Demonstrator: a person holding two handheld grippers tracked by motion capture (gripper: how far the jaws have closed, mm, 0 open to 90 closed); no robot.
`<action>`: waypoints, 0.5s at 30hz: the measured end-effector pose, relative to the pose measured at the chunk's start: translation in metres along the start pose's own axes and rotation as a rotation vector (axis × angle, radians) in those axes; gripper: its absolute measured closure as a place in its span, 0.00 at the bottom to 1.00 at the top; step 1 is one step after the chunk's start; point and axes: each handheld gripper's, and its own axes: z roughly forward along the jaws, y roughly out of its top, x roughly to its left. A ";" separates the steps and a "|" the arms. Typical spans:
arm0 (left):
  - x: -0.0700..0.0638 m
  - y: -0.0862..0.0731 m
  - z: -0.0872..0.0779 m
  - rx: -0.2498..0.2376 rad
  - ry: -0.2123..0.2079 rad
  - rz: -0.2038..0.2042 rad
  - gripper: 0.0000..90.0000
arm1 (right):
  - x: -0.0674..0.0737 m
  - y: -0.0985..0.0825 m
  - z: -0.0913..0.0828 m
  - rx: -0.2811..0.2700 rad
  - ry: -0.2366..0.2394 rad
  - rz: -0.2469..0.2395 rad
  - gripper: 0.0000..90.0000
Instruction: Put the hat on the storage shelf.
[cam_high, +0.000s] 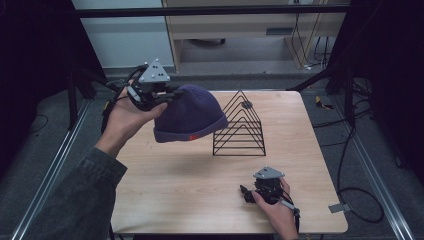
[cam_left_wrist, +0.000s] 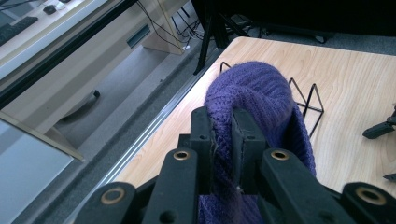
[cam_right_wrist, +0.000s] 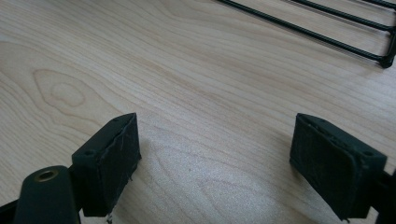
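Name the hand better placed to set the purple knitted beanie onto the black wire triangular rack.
Left: its tool is clamped on the purple knitted beanie beside the black wire triangular rack.

The left hand (cam_high: 131, 116) reaches in from the lower left on a raised, sleeved forearm, wrist bent back, carrying the left gripper (cam_high: 172, 93) up in the air with its jaws clamped tight together. The right hand (cam_high: 274, 206) rests low at the near right, its right gripper (cam_right_wrist: 215, 149) pointing left, jaws spread wide apart.
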 end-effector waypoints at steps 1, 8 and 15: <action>0.000 0.001 0.001 -0.005 0.000 -0.001 0.90 | 0.000 0.000 0.000 -0.001 -0.001 0.000 0.18; 0.001 0.010 0.009 -0.024 -0.004 0.008 0.90 | -0.007 0.001 -0.018 -0.038 0.028 -0.015 0.25; 0.000 0.018 0.012 -0.036 -0.002 0.016 0.90 | -0.032 0.050 -0.077 -0.151 0.011 -0.093 0.34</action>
